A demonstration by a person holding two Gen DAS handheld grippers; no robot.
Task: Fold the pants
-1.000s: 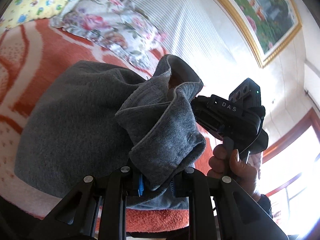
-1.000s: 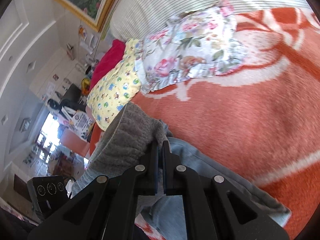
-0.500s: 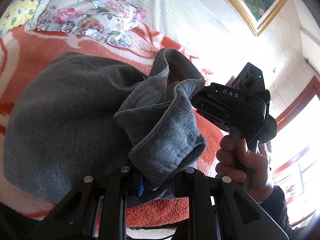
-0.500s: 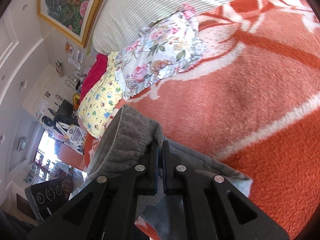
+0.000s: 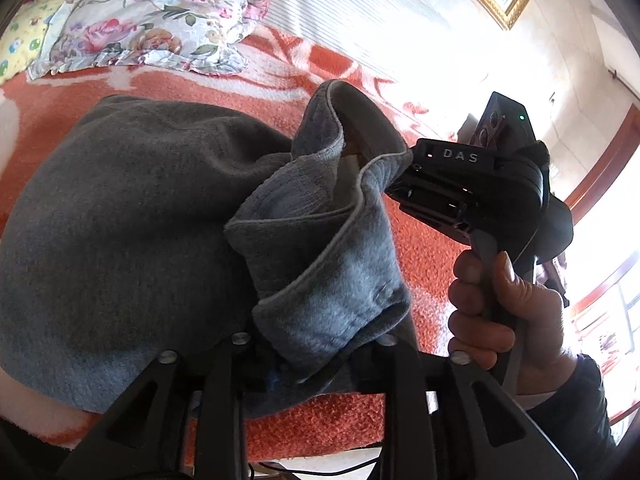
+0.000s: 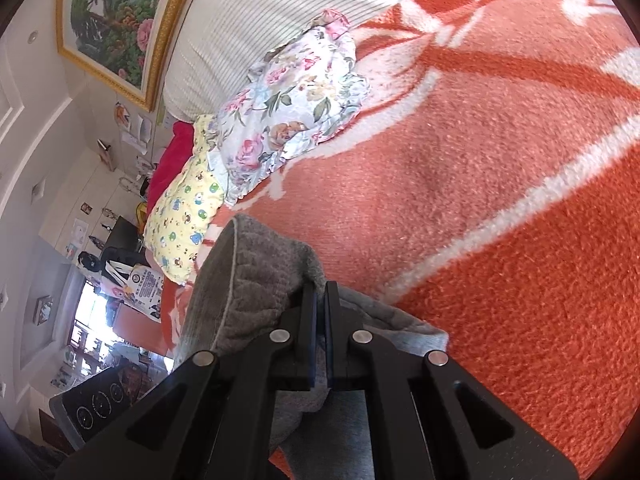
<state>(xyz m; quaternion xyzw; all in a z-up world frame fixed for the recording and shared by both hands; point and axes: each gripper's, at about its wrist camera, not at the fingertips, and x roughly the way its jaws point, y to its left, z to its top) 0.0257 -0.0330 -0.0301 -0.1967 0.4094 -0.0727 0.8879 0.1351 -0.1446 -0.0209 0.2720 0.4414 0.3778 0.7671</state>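
Orange blanket (image 6: 500, 168) on the bed fills the frame, floral pillow (image 5: 156, 36) upper left; grey pants (image 5: 120, 240) bunched centre-left, mostly lying on it. Waistband lifted off the bed, likely to carry a fold over. Left hand-held gripper (image 5: 312, 354) clamped on a fabric bunch bottom centre; right hand-held gripper (image 6: 319, 300) pinched nearly closed on the hem, centre-right in the left view.

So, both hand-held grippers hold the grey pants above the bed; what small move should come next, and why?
Probably carry the pinched edge forward and lower it. The left hand-held gripper and right hand-held gripper are both shut on the grey pants, whose edge hangs bunched above the orange blanket.
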